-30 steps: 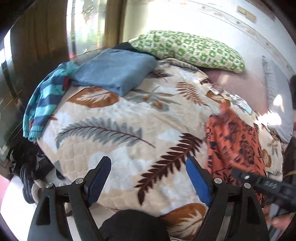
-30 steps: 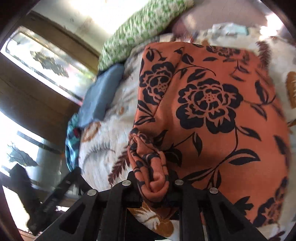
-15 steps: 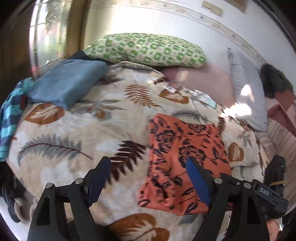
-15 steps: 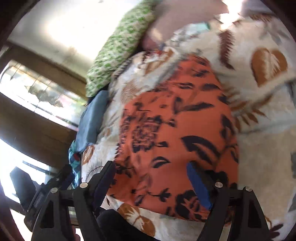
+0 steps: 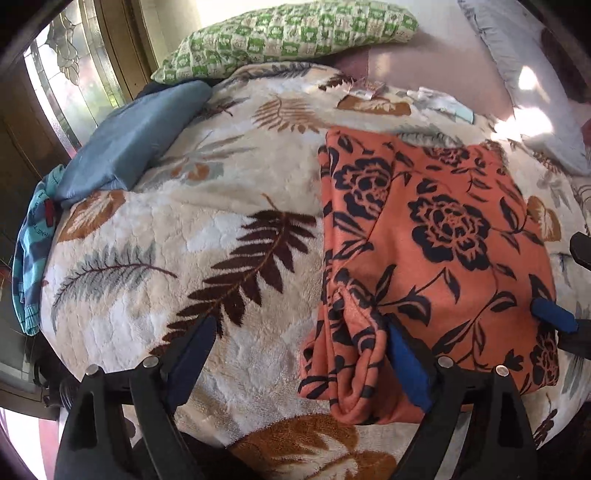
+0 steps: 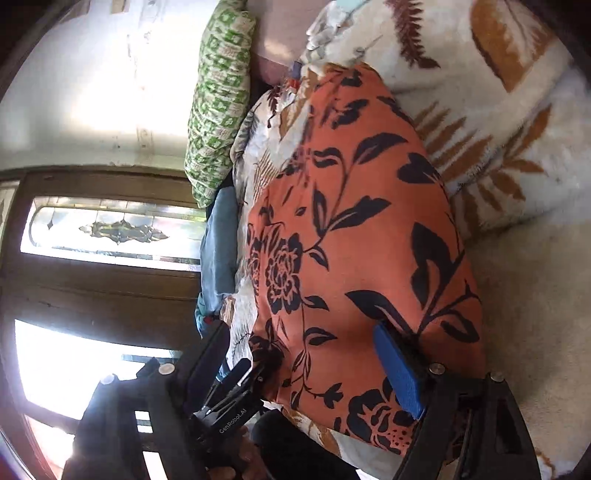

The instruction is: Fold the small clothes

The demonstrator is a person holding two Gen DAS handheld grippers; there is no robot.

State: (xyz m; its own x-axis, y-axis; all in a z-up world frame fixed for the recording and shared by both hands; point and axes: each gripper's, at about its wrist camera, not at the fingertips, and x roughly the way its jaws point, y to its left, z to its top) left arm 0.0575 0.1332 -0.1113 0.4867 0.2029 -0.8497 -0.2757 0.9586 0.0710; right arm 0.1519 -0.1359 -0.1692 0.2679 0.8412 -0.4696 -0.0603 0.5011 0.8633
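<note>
The orange cloth (image 5: 436, 251) with black flowers lies flat on the leafy blanket (image 5: 221, 229), at about 3 o'clock in the left view. It looks folded over once already, with a bunched roll at its near edge, at about 6 o'clock.

The left tongs (image 5: 295, 365) are opening wide. Nothing is pinched in them; one blue tip sits by the roll and the other is over bare blanket. The right tongs (image 6: 295, 362) are wide too and hold nothing. They hang over the cloth's near end, and one blue tip (image 5: 552, 315) peeks in at 4 o'clock in the left view.

I think one fold is done and let go. Next, the tongs need to grab the near edge or a side and bring it over again to make the cloth smaller.

A folded blue cloth (image 5: 129, 136) and a green pillow (image 5: 288, 33) sit at 11 and 12 o'clock.

The other tool in the right view reads "GenRobot.AI" (image 6: 232, 421).
</note>
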